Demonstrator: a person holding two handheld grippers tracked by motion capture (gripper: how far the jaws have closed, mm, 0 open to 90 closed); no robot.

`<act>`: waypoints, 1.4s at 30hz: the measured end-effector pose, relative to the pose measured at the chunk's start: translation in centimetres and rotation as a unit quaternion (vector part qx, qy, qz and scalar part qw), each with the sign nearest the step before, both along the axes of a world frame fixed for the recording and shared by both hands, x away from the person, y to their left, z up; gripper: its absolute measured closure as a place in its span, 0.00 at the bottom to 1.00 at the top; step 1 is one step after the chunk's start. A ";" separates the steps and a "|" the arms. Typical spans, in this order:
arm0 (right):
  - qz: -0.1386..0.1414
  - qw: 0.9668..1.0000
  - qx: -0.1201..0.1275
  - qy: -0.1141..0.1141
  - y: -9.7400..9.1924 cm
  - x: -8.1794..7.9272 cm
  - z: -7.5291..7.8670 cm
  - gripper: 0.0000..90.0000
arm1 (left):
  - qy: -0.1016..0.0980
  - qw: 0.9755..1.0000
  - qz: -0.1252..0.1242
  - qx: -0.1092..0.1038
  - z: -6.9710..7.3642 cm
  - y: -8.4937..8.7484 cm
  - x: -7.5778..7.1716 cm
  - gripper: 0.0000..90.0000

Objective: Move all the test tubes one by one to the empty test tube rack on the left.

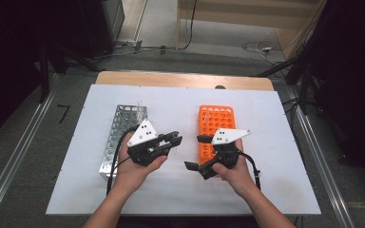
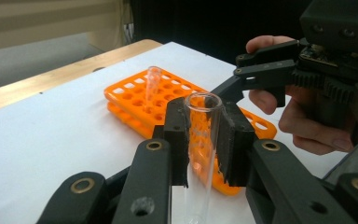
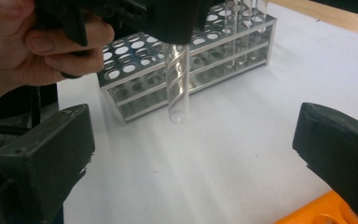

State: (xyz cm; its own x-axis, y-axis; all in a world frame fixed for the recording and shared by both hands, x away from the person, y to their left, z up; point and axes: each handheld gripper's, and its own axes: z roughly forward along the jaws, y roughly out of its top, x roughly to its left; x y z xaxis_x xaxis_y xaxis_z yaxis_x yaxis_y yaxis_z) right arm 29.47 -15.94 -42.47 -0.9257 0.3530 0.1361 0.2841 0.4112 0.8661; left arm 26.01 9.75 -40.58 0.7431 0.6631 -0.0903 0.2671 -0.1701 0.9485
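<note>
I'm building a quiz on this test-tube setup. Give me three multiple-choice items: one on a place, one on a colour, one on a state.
1. Where does the metal rack stand, seen from the high view?
A. Left of the orange rack
B. Right of the orange rack
C. On top of the orange rack

2. What colour is the plastic rack?
A. Blue
B. Orange
C. Green

3. How do the right gripper's jaws stand?
A. Shut on a tube
C. Shut on nothing
B. Wide open with nothing between them

Answers:
1. A: the metal rack lies on the table's left half, the orange rack to its right.
2. B: its holed top is plainly orange.
3. B: the right gripper has its pads far apart over bare white table, while the left gripper pinches the glass test tube.
</note>
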 end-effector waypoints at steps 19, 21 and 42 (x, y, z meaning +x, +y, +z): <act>-0.041 0.999 0.000 -0.008 -3.1 1.5 -0.7 0.00 | -0.004 0.997 0.079 -0.022 0.6 5.6 2.0 0.85; -0.046 0.999 0.000 -0.008 -3.5 1.7 -0.8 0.00 | -0.003 0.996 0.087 -0.024 0.6 6.1 2.2 0.85; -0.091 0.996 0.002 -0.002 -6.7 2.0 -1.5 0.00 | -0.016 0.986 0.164 -0.025 -0.3 8.6 4.7 0.85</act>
State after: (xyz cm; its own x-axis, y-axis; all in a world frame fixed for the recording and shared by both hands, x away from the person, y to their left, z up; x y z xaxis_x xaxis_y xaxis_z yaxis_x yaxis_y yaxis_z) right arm 31.42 -22.66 -43.95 -0.8473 0.5136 0.1351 0.3504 0.3494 0.8690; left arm 30.67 18.34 -40.91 0.4929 0.8632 -0.1086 0.2699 -0.0330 0.9623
